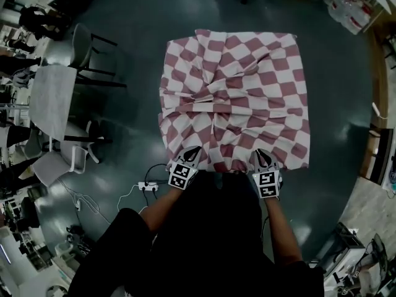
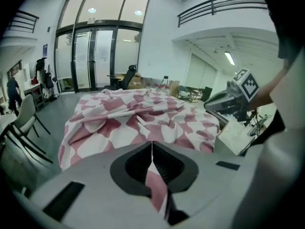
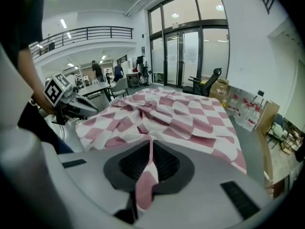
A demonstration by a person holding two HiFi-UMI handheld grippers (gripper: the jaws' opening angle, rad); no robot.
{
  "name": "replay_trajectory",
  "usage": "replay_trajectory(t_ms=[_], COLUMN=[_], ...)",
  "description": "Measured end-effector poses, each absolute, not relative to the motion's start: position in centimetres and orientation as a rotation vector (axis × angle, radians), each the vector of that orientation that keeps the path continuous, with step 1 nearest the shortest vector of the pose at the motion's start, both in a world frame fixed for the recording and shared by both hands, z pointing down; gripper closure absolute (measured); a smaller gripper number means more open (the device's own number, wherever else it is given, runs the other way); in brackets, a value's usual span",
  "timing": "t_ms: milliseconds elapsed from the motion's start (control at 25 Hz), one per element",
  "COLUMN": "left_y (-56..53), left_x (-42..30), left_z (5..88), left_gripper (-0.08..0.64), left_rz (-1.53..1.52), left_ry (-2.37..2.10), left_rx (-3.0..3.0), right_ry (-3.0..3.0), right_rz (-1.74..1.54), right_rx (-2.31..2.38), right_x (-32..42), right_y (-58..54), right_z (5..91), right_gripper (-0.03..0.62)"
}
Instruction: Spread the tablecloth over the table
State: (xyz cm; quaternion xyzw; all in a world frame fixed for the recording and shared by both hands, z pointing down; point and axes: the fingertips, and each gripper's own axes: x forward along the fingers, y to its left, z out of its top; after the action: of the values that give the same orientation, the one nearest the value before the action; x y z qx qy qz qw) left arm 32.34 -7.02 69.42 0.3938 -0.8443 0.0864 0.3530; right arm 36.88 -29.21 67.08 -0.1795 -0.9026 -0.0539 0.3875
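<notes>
**Head view.** The checked red-and-white tablecloth [image 1: 232, 98] lies over the desk and hides it completely. The cloth is roughly square, so no long axis can be told. Its near edge runs from 9 to 3 o'clock in front of the person. Heavy creases cross the middle from side to side, and further folds fan from the centre toward the near edge. The left claw [image 1: 190, 154] meets that edge at about 7 o'clock of the cloth, and the right claw [image 1: 262, 157] at about 5 o'clock. Both point away from the person, toward 12 o'clock. A chair [image 1: 81, 45] stands on the floor well apart, at 9 o'clock of the cloth.

**Left claw view.** The jaws are closed together on a narrow pinch of the tablecloth's hem [image 2: 155, 175], which hangs out below them toward 6 o'clock. The rest of the cloth spreads ahead at 12 o'clock, rumpled into ridges. The right claw [image 2: 215, 104] shows at 2 o'clock, at the same edge.

**Right claw view.** The jaws are likewise pressed together on a strip of hem [image 3: 147, 180], which trails down toward 6 o'clock. The cloth runs away from the jaws toward 12 o'clock and drapes over the desk's right-hand side. The left claw [image 3: 86, 109] appears at 10 o'clock.
</notes>
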Motion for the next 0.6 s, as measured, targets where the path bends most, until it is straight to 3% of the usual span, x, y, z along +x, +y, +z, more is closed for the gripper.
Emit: replay_trajectory(t_ms=[120, 280, 600], left_y=[-6.9, -7.4, -8.5], left_x=[31.6, 30.9, 32.6], left_z=[70.8, 72.4, 76.8], left_gripper=[0.541, 0.538, 0.437], left_rz=[0.265, 0.306, 0.402], left_ry=[-2.181, -2.159, -2.025], left_rx=[0.946, 0.909, 0.952], right_ry=[-2.226, -2.123, -1.981], right_rz=[-0.161, -0.188, -0.281], right_rx=[-0.497, -0.597, -0.673], right_x=[36.3, 35.5, 36.3], right_y=[-30.1, -28.9, -27.2], right_z=[70.1, 73.4, 77.3], right_gripper=[0.569, 0.471, 0.454])
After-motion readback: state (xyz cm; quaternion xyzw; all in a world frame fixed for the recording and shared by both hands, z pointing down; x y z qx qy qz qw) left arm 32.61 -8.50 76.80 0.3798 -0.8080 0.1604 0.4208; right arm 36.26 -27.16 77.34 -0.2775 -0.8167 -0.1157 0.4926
